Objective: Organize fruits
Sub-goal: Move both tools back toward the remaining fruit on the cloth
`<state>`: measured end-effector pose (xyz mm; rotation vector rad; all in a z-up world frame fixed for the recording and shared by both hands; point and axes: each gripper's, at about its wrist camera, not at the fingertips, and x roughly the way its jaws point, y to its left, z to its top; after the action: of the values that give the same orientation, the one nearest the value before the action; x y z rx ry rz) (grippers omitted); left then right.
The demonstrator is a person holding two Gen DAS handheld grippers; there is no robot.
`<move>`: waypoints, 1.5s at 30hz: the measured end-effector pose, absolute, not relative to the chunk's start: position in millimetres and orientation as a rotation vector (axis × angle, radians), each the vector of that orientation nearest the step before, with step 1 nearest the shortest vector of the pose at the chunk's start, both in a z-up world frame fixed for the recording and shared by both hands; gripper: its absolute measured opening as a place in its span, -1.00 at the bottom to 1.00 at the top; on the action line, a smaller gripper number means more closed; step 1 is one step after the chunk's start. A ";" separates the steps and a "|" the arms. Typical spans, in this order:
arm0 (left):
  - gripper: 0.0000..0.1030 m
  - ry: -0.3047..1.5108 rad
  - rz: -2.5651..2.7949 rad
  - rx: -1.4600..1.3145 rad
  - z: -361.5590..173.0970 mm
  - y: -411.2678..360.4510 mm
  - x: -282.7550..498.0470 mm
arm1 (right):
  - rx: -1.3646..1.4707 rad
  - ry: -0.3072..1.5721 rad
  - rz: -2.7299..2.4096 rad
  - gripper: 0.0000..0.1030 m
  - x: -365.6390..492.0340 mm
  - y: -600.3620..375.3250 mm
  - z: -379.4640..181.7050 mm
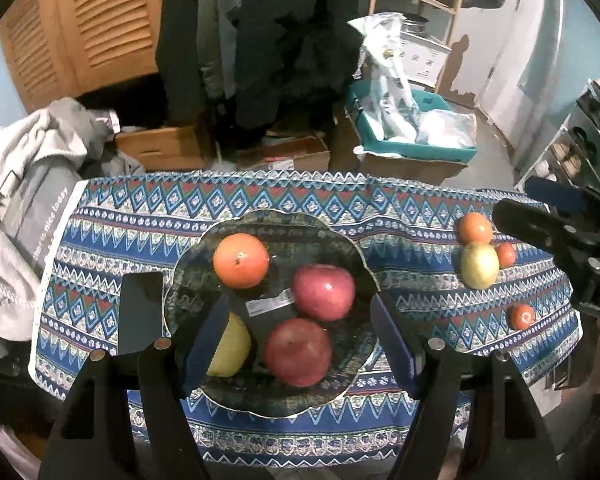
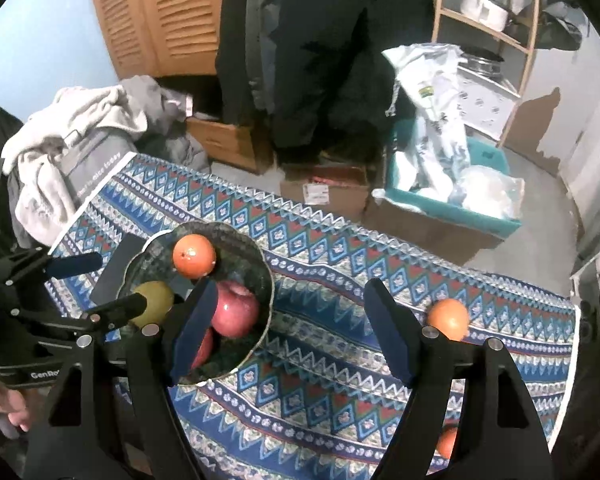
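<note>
Fruit sits partly in the glass bowl (image 1: 204, 264) — an orange (image 1: 241, 260), two apples (image 1: 323, 291) and a pear (image 1: 232, 346) — with more loose on the patterned cloth (image 1: 400, 216). Both the left gripper (image 1: 300, 344) and the right gripper (image 2: 290, 332) are wide open, holding nothing. Behind: louvered doors (image 1: 88, 20), hanging coats (image 1: 276, 36), boxes (image 1: 160, 148).

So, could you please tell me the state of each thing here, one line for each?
Left claw: open, empty, over the bowl.
Right claw: open, empty, over the tablecloth.
Glass bowl: upright, holds four fruits.
Orange: in the bowl.
Two red apples: in the bowl.
Yellow fruit: in the bowl, partly hidden.
Green-yellow fruit: on the tablecloth, outside the bowl.
</note>
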<state>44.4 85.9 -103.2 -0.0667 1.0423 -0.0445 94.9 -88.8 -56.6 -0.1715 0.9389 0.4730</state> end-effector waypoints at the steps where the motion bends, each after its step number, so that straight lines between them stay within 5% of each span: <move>1: 0.45 1.038 -0.050 -0.063 -100.6 82.7 43.5 | -0.167 0.937 0.469 0.49 93.3 -93.0 -54.4; 21: 0.55 0.986 -0.126 0.015 -68.5 21.0 27.6 | -0.110 0.884 0.416 0.58 59.8 -169.7 -36.4; 45: 0.64 1.129 -0.204 0.127 -122.8 -61.2 43.8 | -0.037 1.019 0.214 0.64 65.5 -291.0 -100.5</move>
<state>43.8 -61.2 -122.8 0.1268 1.1293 -0.2038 65.5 -291.0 -100.5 -0.0365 1.0194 0.2144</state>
